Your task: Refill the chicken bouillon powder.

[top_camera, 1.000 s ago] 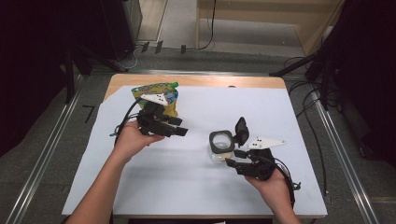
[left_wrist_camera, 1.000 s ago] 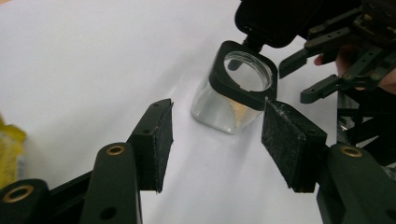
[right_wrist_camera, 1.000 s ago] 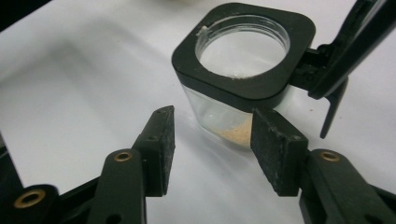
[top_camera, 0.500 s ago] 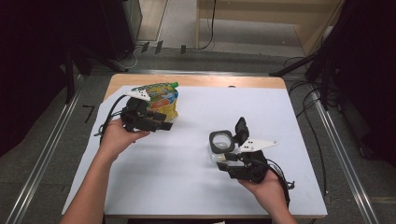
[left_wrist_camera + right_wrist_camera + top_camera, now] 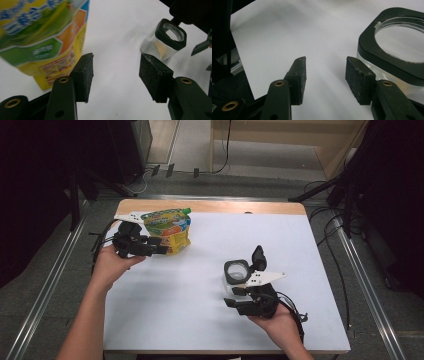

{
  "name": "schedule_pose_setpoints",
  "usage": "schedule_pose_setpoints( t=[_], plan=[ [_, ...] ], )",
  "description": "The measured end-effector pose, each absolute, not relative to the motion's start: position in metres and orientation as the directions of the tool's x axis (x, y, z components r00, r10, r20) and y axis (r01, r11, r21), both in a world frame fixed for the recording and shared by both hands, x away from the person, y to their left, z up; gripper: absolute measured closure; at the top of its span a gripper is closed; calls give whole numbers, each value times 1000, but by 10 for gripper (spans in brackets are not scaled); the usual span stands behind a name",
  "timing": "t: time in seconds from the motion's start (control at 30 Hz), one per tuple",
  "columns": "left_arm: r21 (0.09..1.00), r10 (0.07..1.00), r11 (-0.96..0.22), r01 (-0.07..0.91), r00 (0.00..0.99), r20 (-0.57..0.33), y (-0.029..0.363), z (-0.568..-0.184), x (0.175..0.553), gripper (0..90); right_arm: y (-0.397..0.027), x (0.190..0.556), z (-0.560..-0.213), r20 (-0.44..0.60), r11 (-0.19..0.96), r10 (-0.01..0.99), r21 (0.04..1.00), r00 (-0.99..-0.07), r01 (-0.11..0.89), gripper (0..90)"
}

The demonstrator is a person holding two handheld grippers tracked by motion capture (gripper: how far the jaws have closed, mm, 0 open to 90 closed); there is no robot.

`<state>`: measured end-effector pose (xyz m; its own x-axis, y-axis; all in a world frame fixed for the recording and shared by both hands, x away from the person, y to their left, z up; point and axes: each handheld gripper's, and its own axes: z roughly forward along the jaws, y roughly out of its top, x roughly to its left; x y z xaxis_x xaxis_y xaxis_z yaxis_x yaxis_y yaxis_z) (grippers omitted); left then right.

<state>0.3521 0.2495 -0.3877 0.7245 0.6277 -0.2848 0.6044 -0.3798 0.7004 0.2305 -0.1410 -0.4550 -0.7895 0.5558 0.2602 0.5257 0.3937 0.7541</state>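
While jaws gape, pouch [image 5: 42,37] beside left tool [image 5: 115,75].

Table sheet [image 5: 200,310] bright, even | surroundings dark | pouch [image 5: 37,32] blurred close-up | shadows soft

Snack pouch [image 5: 169,229]: yellow-green printed bag, green cap, standing just ahead of left gripper [image 5: 159,251], outside its open jaws. Glass jar [image 5: 235,274]: clear, black square collar, lidless, upright, just beside right gripper [image 5: 231,296] tips, not between the jaws.
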Motion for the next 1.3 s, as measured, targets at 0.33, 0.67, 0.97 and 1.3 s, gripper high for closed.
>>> schedule_pose_setpoints(
  t=[0.33,0.67,0.97,1.3],
  plan=[
    [699,684,-348,625,679,-266,279,-385,362,460,-138,230,-457,264,397,549,753,-793,525,527],
    [709,725,-325,625,646,-238,298,-384,377,456,-130,228,-459,261,406,539,753,-801,518,527],
    [712,711,-321,625,655,-255,279,-390,397,482,-124,229,-460,261,402,539,755,-801,517,525],
    [719,712,-313,621,654,-255,262,-395,406,617,-102,233,-467,261,427,514,749,-817,507,524]
  ],
)
